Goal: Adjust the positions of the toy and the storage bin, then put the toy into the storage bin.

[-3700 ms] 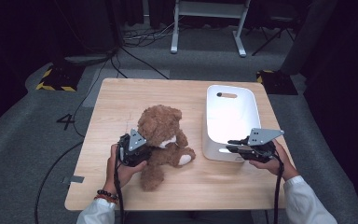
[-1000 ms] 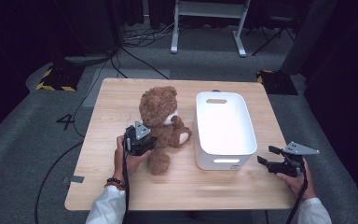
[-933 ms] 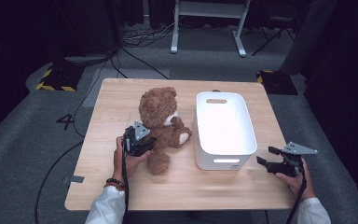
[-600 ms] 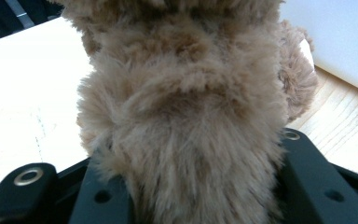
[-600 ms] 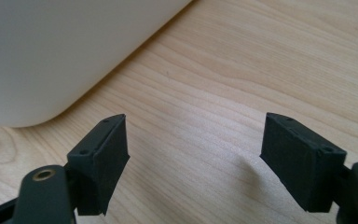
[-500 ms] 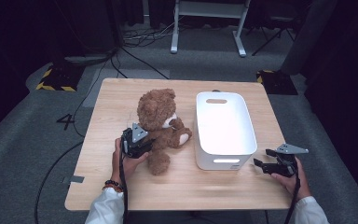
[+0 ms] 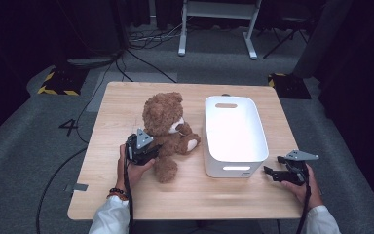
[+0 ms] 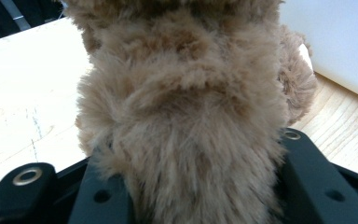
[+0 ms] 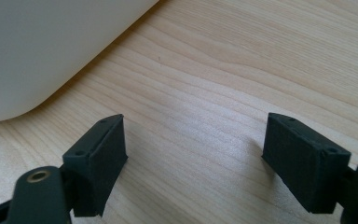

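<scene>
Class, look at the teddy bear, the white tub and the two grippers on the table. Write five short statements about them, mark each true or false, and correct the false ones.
1. The left gripper is clamped on the teddy bear. True.
2. The teddy bear lies inside the white tub. False: it sits on the table, to the left of the tub.
3. The right gripper has its jaws spread with nothing between them. True.
4. The white tub holds a second toy. False: its inside is bare.
5. The right gripper grips the tub's rim. False: it hovers over the table beside the tub's near right corner.
</scene>
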Demonstrator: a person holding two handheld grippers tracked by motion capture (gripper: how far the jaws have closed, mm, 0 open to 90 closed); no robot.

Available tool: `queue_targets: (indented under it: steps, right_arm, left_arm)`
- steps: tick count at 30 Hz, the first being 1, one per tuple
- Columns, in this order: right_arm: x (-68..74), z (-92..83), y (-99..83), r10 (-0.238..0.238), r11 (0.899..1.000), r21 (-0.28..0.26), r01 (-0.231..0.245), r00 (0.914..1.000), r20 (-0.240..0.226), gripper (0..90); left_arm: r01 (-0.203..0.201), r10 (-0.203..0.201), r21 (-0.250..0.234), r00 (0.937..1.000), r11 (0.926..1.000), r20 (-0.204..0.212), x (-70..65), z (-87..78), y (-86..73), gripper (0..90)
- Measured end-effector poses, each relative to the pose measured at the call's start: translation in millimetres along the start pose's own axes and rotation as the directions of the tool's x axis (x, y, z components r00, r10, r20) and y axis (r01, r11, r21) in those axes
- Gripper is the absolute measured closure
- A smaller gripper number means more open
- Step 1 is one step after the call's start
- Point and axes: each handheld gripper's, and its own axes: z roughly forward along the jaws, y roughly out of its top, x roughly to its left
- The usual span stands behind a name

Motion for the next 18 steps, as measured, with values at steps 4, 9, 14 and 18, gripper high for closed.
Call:
queue_targets:
  steps: [4,9,14,18]
  right_arm:
    - [-0.1,0.0,-0.1,0.000,1.000,0.001,0.000,1.0000,0.000,21.2]
    - [-0.1,-0.1,-0.1,0.000,1.000,0.001,0.000,1.0000,0.000,21.2]
    - [-0.3,0.0,0.0,-0.001,1.000,0.001,0.001,1.0000,-0.002,21.1]
    - [-0.6,0.5,0.4,-0.005,1.000,0.001,0.005,1.0000,-0.007,20.7]
  left_arm:
    - [0.001,-0.001,-0.004,1.0000,1.0000,0.002,0.6,-0.9,-1.9,58.8]
    - [-0.007,0.007,-0.009,1.0000,0.9999,0.002,-0.3,-0.9,-3.2,58.9]
    - [0.002,-0.002,-0.022,1.0000,0.9998,0.005,-0.6,-1.3,-6.4,59.0]
    - [0.005,-0.005,-0.025,1.0000,0.9997,0.006,-0.3,-1.3,-6.3,59.0]
